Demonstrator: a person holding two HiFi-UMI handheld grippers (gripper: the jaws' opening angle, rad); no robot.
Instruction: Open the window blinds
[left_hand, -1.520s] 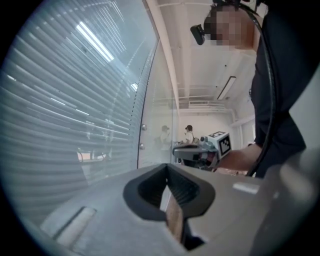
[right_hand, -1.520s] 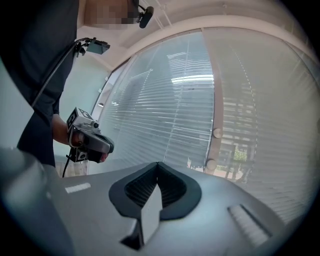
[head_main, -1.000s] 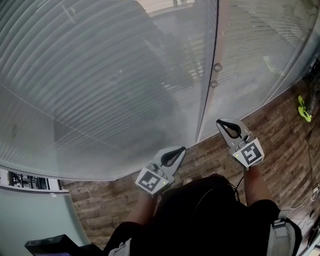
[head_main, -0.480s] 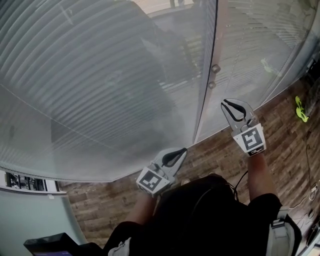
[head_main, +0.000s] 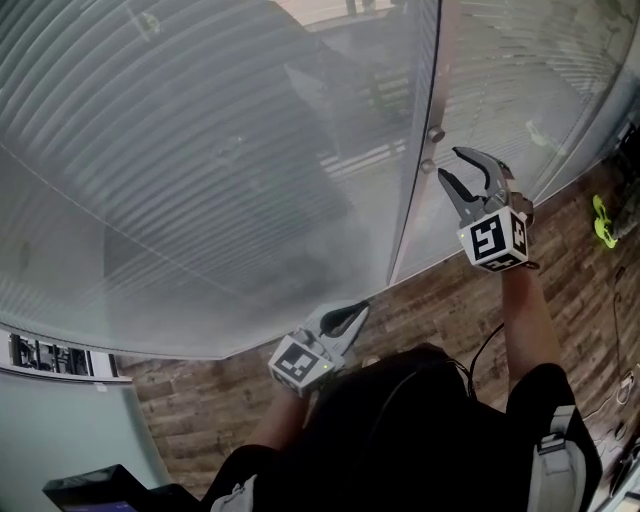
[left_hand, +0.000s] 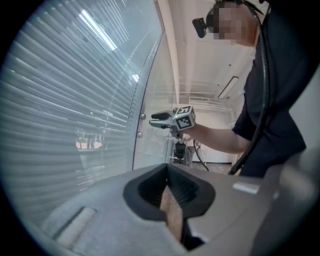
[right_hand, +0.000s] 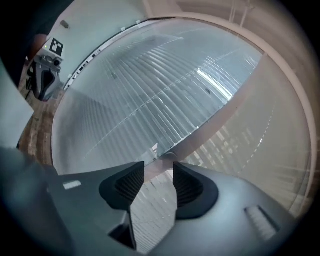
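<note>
Closed grey slatted blinds (head_main: 200, 150) hang behind curved glass, with a second panel (head_main: 500, 90) to the right of a vertical frame. Two small round knobs (head_main: 436, 133) sit on that frame, also seen as knobs (left_hand: 143, 116) in the left gripper view. My right gripper (head_main: 450, 163) is raised just right of the knobs, apart from them. Its jaws are opening, and between them only the blinds (right_hand: 150, 100) show. My left gripper (head_main: 345, 318) hangs low by the person's body, shut on nothing. The left gripper view shows its jaws closed (left_hand: 170, 187) and the right gripper (left_hand: 152, 120) ahead.
Wood-pattern floor (head_main: 560, 300) runs along the foot of the glass. A yellow-green item (head_main: 605, 215) lies on it at the far right, with cables (head_main: 625, 385) nearby. A white ledge (head_main: 60, 360) and a dark device (head_main: 90, 490) sit at the lower left.
The right gripper rose toward the knobs, rolled over and went from shut to open. The left gripper stayed in place.
</note>
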